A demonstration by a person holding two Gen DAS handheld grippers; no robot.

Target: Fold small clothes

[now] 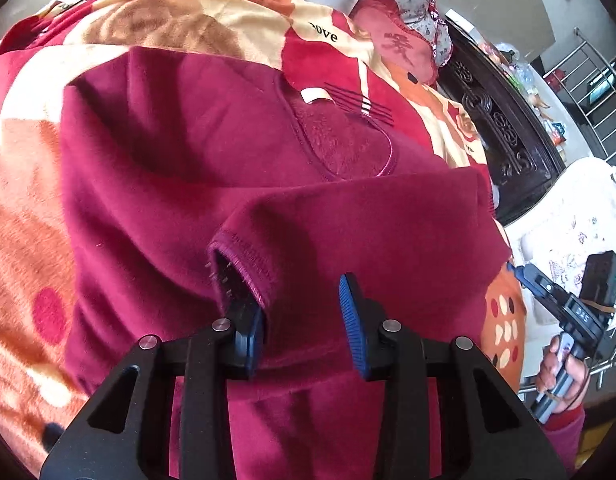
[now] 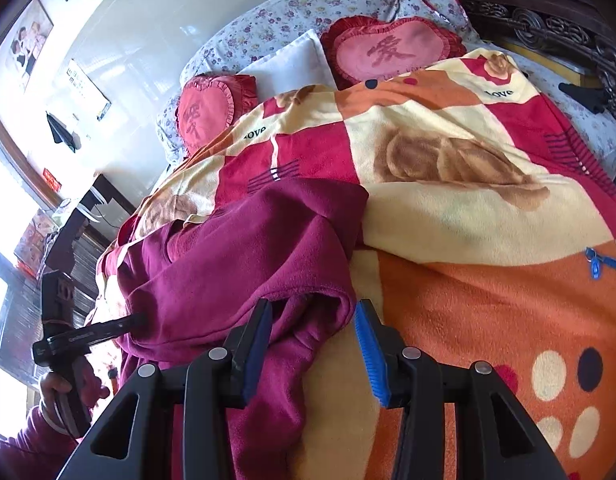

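Left gripper (image 1: 302, 320) fingers spread inside sleeve cuff (image 1: 244, 256), right gripper (image 2: 313, 344) fingers apart, maroon sweater (image 1: 180, 148) collar pointing toward pillows (image 2: 391, 54)

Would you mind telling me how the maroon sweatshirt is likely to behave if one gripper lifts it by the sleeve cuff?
The maroon sweatshirt will probably drape limply, since it already lies in soft folds on the blanket. Its fleecy pile suggests fair grip against the left gripper pads. The sleeve cuff would likely rise first, the body trailing.
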